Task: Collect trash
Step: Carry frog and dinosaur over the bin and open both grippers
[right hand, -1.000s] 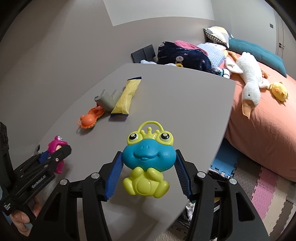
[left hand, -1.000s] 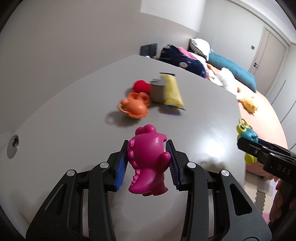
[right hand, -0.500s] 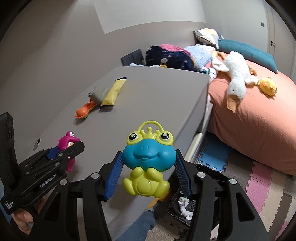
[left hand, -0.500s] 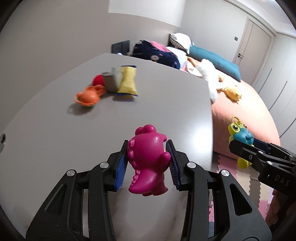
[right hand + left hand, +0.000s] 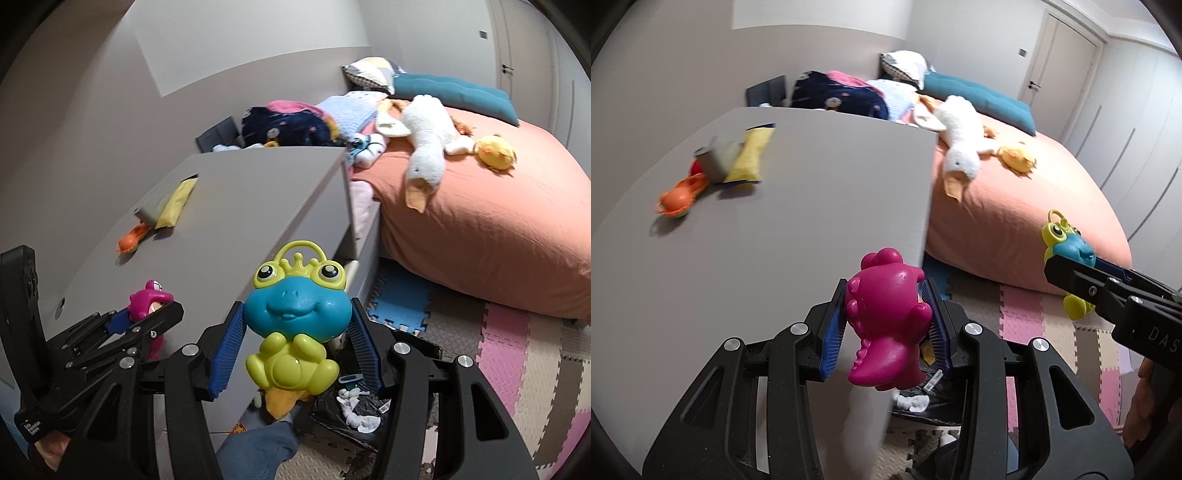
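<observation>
Remaining on the grey table [image 5: 812,206], far-left portion: orange toy [image 5: 677,195], red ball [image 5: 696,168] partly hidden behind a grey tube-like item [image 5: 713,162], and yellow snack packet [image 5: 750,155], all touching or just beside one another and well apart from the table's near right edge; not yet collected. Left gripper [image 5: 886,325] clamped on the magenta dinosaur toy [image 5: 886,325], pads pressed against both flanks, carried just past the table's right edge and above the black trash bag [image 5: 343,410] on the floor below that edge. Right of the table, right gripper [image 5: 295,339] closed on the blue-and-green frog toy [image 5: 295,325], pads against the blue head, likewise held over the bag. Bag mouth open, white crumpled paper [image 5: 358,413] already inside; a yellow-orange item just beside it, identity not discernible. Judged progress: roughly midway, two items in transit with release pending, four items left on the table. Edges: table's right edge and corner directly below the left gripper, to be cleared before lowering. A sleeve or trouser leg [image 5: 258,450] close to the bag, at the table's foot. Open room: strip of foam floor mat [image 5: 517,369] between the table and the bed [image 5: 480,240], free of obstacles in view; plush goose [image 5: 424,147] and yellow plush chick [image 5: 495,151] on the bed, well apart from the table.
</observation>
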